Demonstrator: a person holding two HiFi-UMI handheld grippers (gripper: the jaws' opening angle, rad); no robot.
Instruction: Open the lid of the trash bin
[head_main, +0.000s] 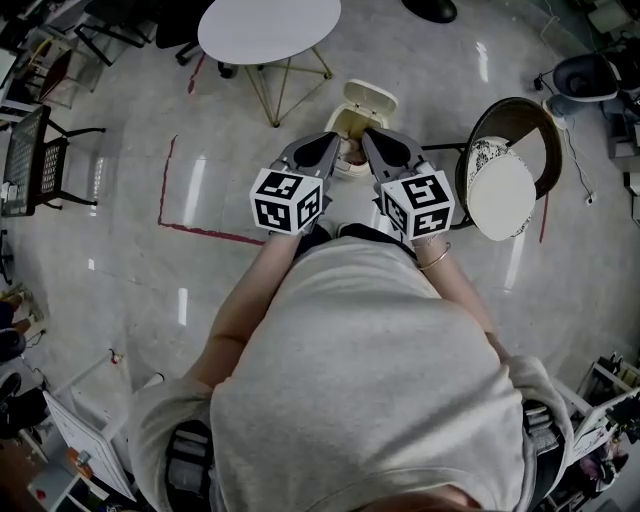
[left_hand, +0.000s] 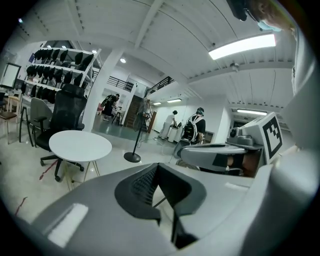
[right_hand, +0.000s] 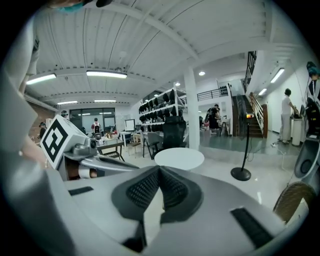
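floor (head_main: 130, 150): pale, glossy, red tape lines (head_main: 200, 232) at left
room: open workshop; round white table (head_main: 268, 28) ahead, round chair (head_main: 505, 180) at right
trash bin (head_main: 342, 122): on the floor between table and chair; lid (head_main: 368, 97) tipped up behind the opening
left gripper (head_main: 334, 142): jaws together, nothing held
right gripper (head_main: 368, 138): same, tips closed, empty
bin vs grippers: both tips point at its near rim (height gap unreadable)
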